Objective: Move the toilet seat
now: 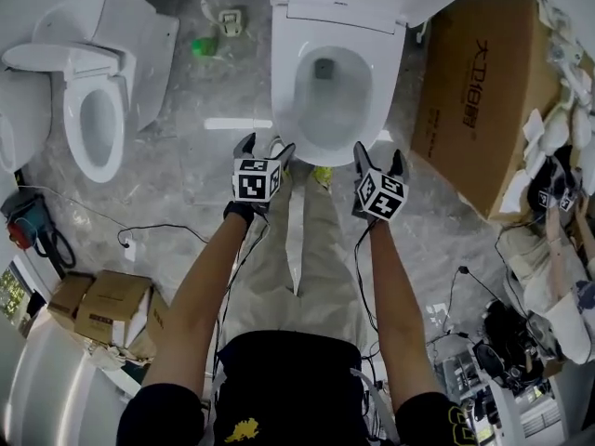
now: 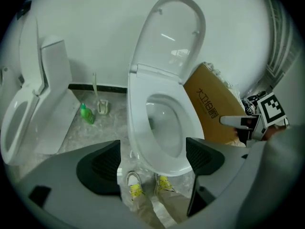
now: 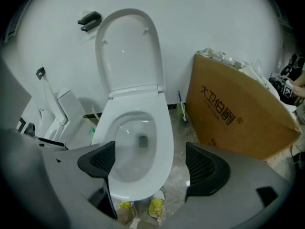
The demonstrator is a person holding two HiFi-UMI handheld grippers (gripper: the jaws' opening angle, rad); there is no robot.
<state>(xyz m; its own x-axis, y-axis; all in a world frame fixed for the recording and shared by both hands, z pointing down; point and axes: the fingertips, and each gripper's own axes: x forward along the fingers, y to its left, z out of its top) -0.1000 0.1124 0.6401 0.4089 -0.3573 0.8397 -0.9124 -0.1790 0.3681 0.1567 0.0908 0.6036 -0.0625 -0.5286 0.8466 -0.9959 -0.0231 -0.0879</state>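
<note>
Head view, person standing, looking down.

- Toilet [image 1: 286, 26], white, at 12 o'clock, against the wall. Toilet seat [image 1: 288, 96] lies down flat on the bowl rim. Lid [image 2: 167, 37] is raised upright behind it.
- Cardboard box [image 1: 474, 91], brown with dark print, at 2 o'clock, just beside the toilet. White packing shows along its far edge.
- Second toilet [image 1: 93, 91], white, at 10 o'clock, well apart from the first. Its seat is down too.
- Person's bare forearms reach from 6 o'clock toward the bowl.
- Left gripper [image 1: 267, 145]: at centre, just left of the bowl's front edge. Jaws wide apart, nothing clamped. In the left gripper view the seat's front rim shows through the gap, beyond the pads.
- Right gripper [image 1: 379, 154]: at centre, just right of the bowl's front edge, level with the left one. Jaws wide apart, nothing clamped. In the right gripper view the seat's front curve lies beyond the left pad.
- Green bottle [image 1: 204, 45], on the floor at 11 o'clock between the two toilets.
- Brush holder [image 1: 230, 19], just beside the bottle, nearer the wall.
- Shoes [image 2: 147, 187], with yellow laces, on the floor just below the seat's front.
</note>
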